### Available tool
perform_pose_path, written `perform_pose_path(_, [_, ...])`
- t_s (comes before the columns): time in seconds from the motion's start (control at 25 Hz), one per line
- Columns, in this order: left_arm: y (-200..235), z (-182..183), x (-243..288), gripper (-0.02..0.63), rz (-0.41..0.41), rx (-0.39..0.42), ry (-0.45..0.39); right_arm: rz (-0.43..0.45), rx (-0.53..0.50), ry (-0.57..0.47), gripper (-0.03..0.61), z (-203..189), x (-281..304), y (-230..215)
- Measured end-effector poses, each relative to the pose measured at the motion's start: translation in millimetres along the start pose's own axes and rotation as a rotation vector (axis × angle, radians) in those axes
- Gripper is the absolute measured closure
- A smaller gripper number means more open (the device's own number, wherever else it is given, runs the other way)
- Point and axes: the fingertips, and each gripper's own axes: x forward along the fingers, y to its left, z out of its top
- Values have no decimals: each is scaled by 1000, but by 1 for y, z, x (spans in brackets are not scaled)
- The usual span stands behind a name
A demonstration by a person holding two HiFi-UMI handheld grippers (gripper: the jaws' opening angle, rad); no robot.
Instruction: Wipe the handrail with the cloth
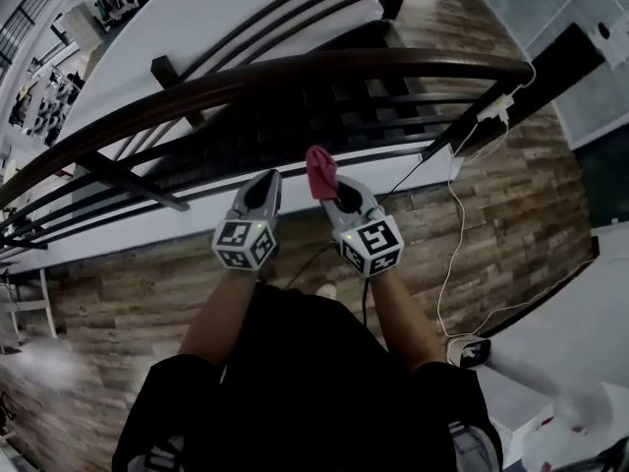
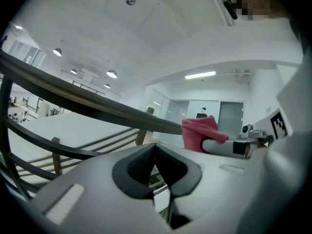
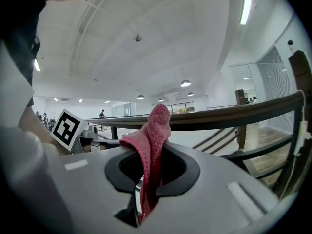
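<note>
A dark brown handrail [image 1: 295,72] curves across the head view above several black rails. My right gripper [image 1: 332,190] is shut on a pink-red cloth [image 1: 320,171] that sticks up from its jaws, a short way below the handrail. In the right gripper view the cloth [image 3: 152,140] hangs through the closed jaws with the handrail [image 3: 234,117] behind it. My left gripper [image 1: 263,187] sits beside the right one, shut and holding nothing. In the left gripper view the handrail [image 2: 97,108] runs diagonally and the cloth [image 2: 201,132] shows at the right.
Wood-look flooring [image 1: 521,195] lies below the railing. A white cable [image 1: 454,214] trails from a power strip [image 1: 494,112] near a post down to the floor. A white surface [image 1: 197,18] lies beyond the railing. A white object [image 1: 550,391] stands at lower right.
</note>
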Motion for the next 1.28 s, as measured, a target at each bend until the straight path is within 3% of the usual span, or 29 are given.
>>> perform_pose_path(0.48, [-113, -17, 63, 614, -154, -53, 46, -219, 120, -66, 535, -2, -102, -81])
perform_pose_path(0.84, [-128, -23, 138, 614, -314, -28, 144, -412, 185, -82, 535, -1, -110, -148])
perform_pose_path(1.12, [-147, -29, 197, 615, -504, 71, 232, -583, 288, -118, 535, -10, -101, -207])
perform_pose_path(1.28, [-148, -37, 218, 615, -554, 32, 301, -638, 361, -165, 535, -17, -96, -221])
